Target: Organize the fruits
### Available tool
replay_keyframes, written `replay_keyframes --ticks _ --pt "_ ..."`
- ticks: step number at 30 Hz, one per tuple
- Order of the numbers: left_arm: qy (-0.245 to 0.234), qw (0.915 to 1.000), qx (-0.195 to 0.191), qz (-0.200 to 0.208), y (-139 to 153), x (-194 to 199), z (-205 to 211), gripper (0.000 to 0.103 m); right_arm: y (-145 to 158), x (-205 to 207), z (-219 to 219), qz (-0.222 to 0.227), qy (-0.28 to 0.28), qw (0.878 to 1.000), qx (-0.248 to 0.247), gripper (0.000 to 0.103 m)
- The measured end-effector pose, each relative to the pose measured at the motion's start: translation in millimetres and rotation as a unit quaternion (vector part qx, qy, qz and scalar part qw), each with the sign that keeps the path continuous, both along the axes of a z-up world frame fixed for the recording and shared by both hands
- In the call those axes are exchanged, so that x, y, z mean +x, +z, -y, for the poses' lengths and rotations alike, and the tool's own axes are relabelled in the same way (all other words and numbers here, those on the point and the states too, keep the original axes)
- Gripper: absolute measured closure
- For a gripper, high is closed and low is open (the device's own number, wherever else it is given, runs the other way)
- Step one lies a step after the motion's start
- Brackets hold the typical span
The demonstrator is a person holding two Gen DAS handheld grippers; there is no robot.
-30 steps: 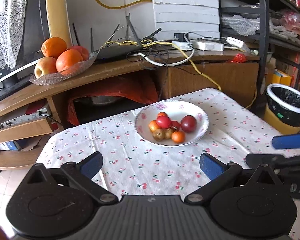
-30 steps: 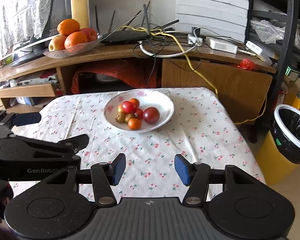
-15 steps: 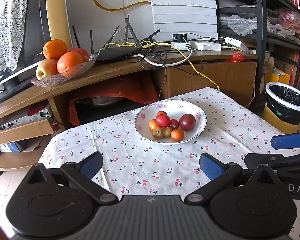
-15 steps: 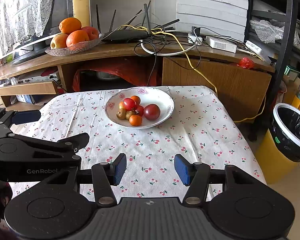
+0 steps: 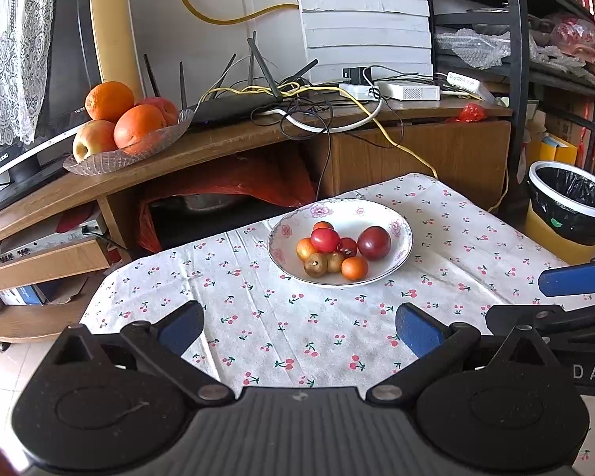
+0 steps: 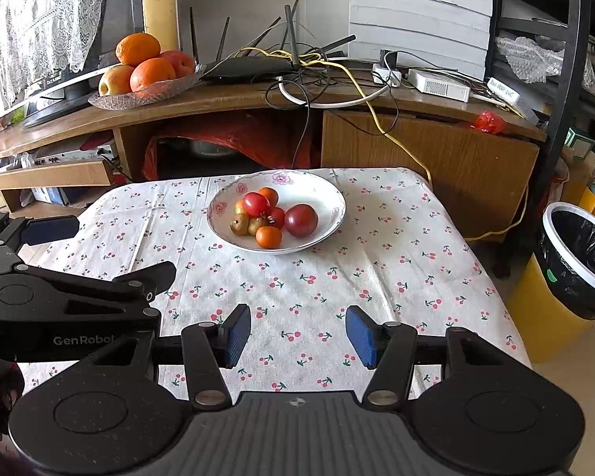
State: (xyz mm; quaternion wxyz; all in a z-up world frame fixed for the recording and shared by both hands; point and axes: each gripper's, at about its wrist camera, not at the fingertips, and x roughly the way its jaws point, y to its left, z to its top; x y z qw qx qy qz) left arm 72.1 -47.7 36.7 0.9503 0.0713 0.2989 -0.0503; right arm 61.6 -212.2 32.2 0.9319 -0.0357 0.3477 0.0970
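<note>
Right gripper (image 6: 297, 335): jaws spread wide, nothing between them, held low over the near edge of the tablecloth (image 6: 377, 269). Left gripper (image 5: 297, 327): likewise spread and empty, alongside on the left.

Bowl (image 6: 325, 194): white, flower-rimmed, on the cloth toward the far edge; lies at 12 o'clock from the right gripper and at about 1 o'clock from the left, well apart from both. Round, so no long axis to line up with. Judged a shade more squarely ahead of the right gripper, which looks the likelier one to reach.

Contents: one large dark red fruit (image 6: 300, 220) at the bowl's 3 o'clock side, small red, orange and brown fruits (image 6: 258, 214) heaped at its 9 o'clock side, touching one another.

Glass dish (image 6: 111, 100): oranges and apples, on the wooden shelf at 10 o'clock, beyond the table.

Change against the earlier frames: bowl sits slightly farther up the view; both grippers have drawn back a little, spread unchanged.
</note>
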Motion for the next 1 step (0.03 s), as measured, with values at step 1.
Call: replay_keyframes --ticks 1 --pt "0.001 1.0 0.002 0.002 0.0 -0.6 0.6 0.0 -0.7 0.1 -0.2 0.0 0.0 1.0 0.0 0.052"
